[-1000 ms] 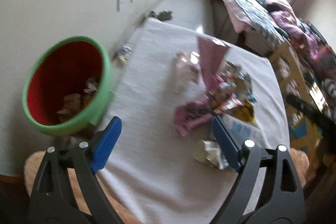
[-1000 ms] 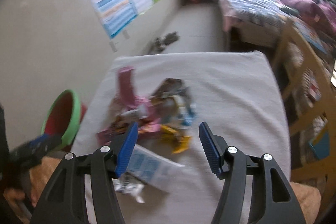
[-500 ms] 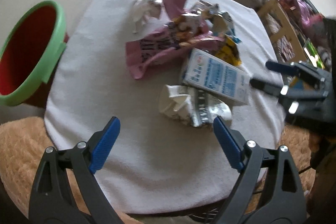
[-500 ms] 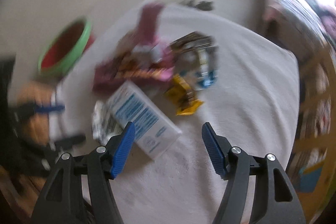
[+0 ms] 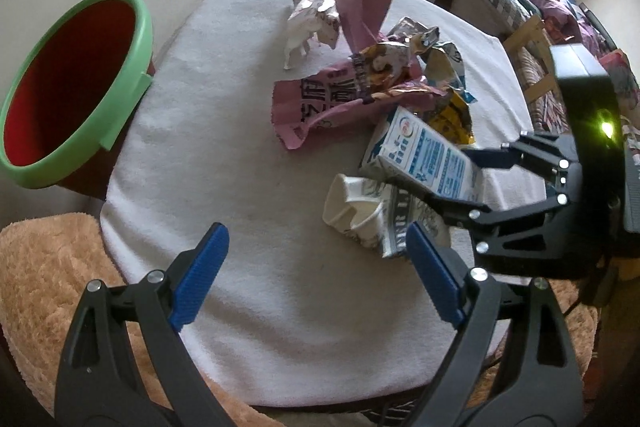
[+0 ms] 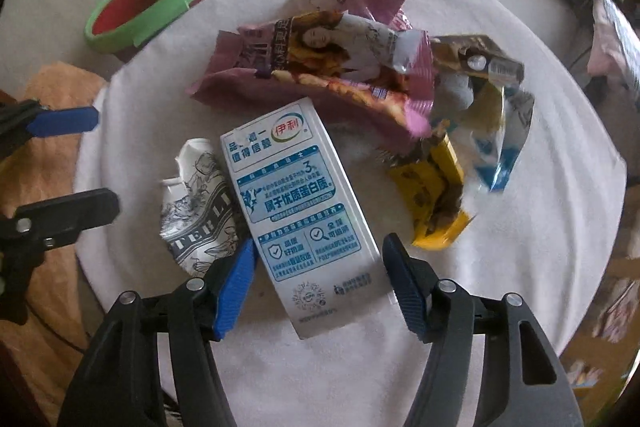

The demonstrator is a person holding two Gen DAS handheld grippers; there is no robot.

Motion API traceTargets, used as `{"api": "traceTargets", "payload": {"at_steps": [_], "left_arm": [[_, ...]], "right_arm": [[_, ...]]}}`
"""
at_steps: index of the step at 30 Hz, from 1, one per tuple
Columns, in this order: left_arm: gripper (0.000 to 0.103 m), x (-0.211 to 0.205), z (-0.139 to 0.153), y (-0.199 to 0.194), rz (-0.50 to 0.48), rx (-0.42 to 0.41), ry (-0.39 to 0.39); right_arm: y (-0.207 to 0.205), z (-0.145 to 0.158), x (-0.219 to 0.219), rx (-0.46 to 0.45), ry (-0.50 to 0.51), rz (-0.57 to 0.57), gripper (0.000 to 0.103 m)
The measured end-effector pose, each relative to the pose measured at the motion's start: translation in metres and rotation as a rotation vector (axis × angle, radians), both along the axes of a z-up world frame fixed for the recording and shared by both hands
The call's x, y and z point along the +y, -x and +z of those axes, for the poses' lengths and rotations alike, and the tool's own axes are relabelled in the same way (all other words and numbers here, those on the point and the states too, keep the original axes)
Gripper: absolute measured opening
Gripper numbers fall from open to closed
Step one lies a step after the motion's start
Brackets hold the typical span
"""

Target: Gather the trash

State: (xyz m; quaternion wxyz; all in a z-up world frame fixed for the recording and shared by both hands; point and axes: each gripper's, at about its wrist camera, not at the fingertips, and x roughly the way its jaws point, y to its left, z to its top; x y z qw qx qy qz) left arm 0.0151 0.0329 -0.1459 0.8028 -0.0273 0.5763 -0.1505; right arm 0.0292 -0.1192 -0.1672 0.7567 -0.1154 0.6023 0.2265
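Right wrist view: we see the milk carton lying flat on the white cloth, its near end between our right gripper's spread jaws, not clamped.
Carton writing: blue-and-white, Chinese print, a "3%" mark, a red-green round logo.
Crushed cup: touching the carton's left side; letters "TERLI" readable.
Pink wrappers: piled beyond the carton, beside a yellow wrapper.
Left gripper: jaws wide apart, empty, near the cup.
Bin: green rim, red inside, at the cloth's left edge.
Change: half a second ago our right gripper was short of the carton; now it straddles it.
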Motion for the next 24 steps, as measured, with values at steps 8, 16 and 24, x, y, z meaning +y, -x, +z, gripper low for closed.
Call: {"api": "traceTargets", "payload": {"at_steps": [8, 16, 24], "left_arm": [[0.089, -0.011, -0.004, -0.006, -0.007, 0.039, 0.025], [0.092, -0.042, -0.017, -0.018, 0.018, 0.081, 0.026], [0.092, -0.068, -0.050, -0.012, -0.048, 0.161, -0.029]], "right_arm": [[0.046, 0.018, -0.056, -0.031, -0.036, -0.297, 0.057], [0.047, 0.021, -0.095, -0.045, -0.016, -0.501, 0.056], [0.051, 0.005, -0.096, -0.001, -0.018, -0.512, 0.057]]}}
